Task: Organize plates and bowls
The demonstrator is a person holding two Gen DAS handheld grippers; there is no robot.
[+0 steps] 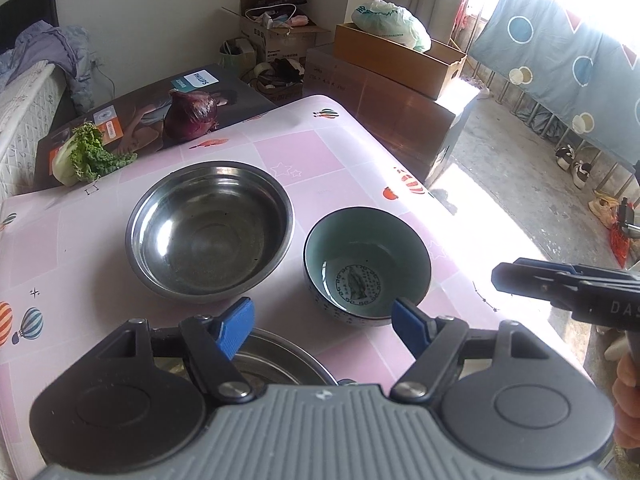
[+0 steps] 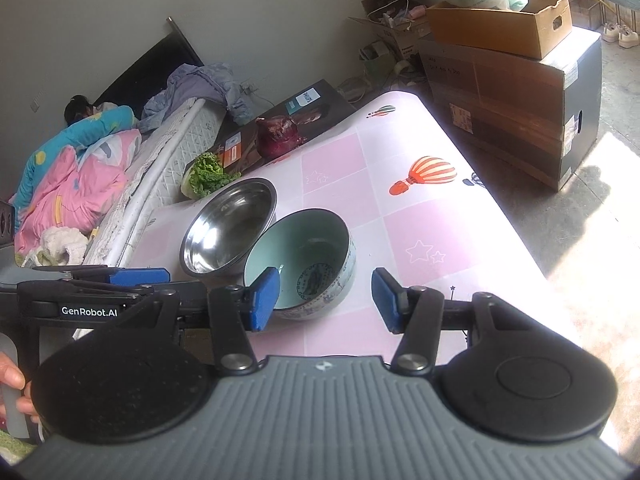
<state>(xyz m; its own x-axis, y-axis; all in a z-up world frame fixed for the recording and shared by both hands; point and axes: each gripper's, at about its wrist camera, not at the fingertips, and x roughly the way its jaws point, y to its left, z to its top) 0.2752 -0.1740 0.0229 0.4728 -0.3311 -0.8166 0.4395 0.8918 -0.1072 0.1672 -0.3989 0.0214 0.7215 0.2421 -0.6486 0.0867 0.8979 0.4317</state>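
A large steel bowl [image 1: 210, 236] stands on the pink table [image 1: 320, 152]. A teal ceramic bowl [image 1: 366, 264] with a dark medallion inside stands just to its right. A steel plate [image 1: 276, 362] lies under my left gripper [image 1: 324, 326], which is open and empty above it. My right gripper [image 2: 326, 300] is open and empty, hovering just in front of the ceramic bowl [image 2: 304, 260], beside the steel bowl [image 2: 228, 228]. The right gripper also shows at the right edge of the left wrist view [image 1: 560, 284].
A red onion [image 1: 192, 114] and a leafy cabbage [image 1: 86, 156] lie on a dark printed box [image 1: 136, 116] at the table's far side. Cardboard boxes [image 1: 400, 92] stand past the table's far corner. A bed with a sleeping person [image 2: 80, 152] lies along the left.
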